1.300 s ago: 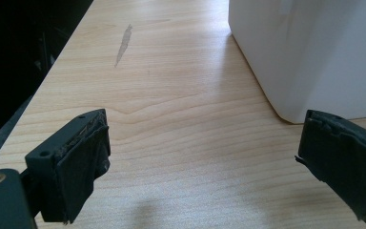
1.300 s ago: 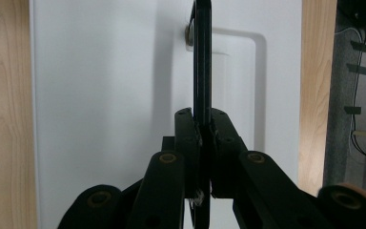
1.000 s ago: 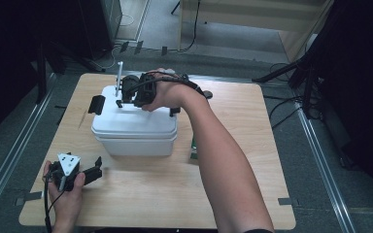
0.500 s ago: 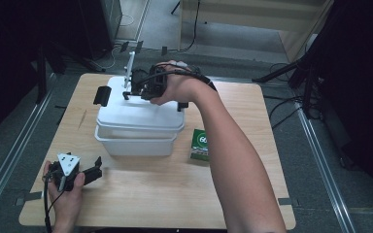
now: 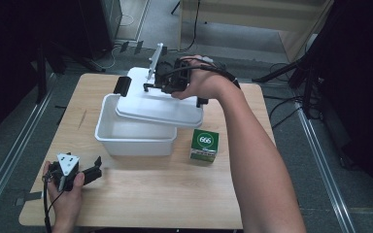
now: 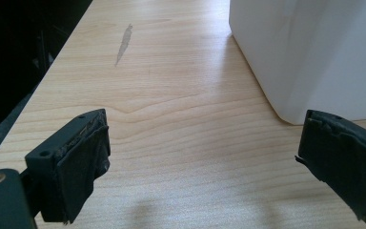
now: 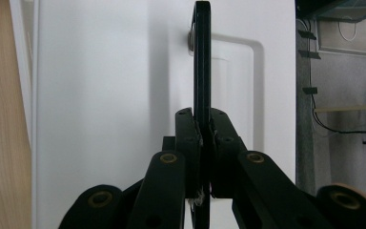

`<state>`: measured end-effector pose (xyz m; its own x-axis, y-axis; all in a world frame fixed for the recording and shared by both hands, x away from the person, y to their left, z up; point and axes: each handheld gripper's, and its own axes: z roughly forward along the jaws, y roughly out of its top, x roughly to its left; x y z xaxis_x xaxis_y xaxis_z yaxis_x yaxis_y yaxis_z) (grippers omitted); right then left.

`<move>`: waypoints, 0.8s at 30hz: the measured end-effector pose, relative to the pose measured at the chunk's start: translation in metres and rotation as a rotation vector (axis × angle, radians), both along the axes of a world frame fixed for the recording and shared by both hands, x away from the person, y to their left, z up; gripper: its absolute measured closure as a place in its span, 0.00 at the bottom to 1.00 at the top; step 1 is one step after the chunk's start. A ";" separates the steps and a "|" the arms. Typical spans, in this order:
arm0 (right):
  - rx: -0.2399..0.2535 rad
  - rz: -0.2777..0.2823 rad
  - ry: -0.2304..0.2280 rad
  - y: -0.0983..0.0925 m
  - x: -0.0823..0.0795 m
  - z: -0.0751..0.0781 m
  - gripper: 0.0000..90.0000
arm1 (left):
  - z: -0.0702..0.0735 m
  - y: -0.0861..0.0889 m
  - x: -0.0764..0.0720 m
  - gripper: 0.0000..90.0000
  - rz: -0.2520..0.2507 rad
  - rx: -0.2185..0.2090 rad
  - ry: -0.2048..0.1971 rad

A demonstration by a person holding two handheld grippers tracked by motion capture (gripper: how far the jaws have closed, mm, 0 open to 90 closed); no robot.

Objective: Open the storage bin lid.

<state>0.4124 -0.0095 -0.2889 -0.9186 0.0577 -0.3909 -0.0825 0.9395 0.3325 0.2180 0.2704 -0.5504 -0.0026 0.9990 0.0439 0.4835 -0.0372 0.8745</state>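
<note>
Clearly the biggest risk sits with the lid (image 5: 160, 104), the largest thing in the air. The right claw (image 5: 161, 83) is clamped tight on its thin black handle (image 7: 201, 57), and the lid hangs tilted, its near edge low over the bin (image 5: 126, 133) and shifted toward the far right. Held by so narrow a strip, the lid could swing or twist in the pads; a slip would likely drop it onto the bin rim or onto the green box (image 5: 204, 144) just beside the bin. Its low edge could also catch the bin's rim and drag the bin across the surface (image 5: 141, 194), since nothing pins the bin down.

The left claw (image 5: 90, 174) rests on the surface near the front left corner, jaws wide apart with nothing between them; in the left gripper view the bin wall (image 6: 310, 52) stands just beyond the right pad. It gives no support, so a tugged bin might slide into it.

The green box is the smallest hazard: light, close to where the lid may be set down, easily knocked over.

Counted, from large to small: one surface, one bin, one lid with one handle and a black latch (image 5: 122, 85) at its far left end, two claws, one green box.
</note>
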 end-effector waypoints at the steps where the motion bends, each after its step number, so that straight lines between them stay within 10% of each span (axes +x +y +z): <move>1: 0.000 -0.005 -0.002 -0.003 0.000 0.001 0.95 | 0.000 0.000 0.000 0.05 -0.001 0.001 0.001; 24: 0.025 -0.147 -0.002 -0.092 0.008 0.007 0.95 | 0.000 0.000 0.000 0.05 0.000 -0.001 -0.004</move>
<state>0.4204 -0.1013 -0.2823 -0.8987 0.2009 -0.3899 0.0542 0.9330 0.3558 0.2177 0.2704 -0.5505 -0.0030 0.9991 0.0427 0.4800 -0.0360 0.8765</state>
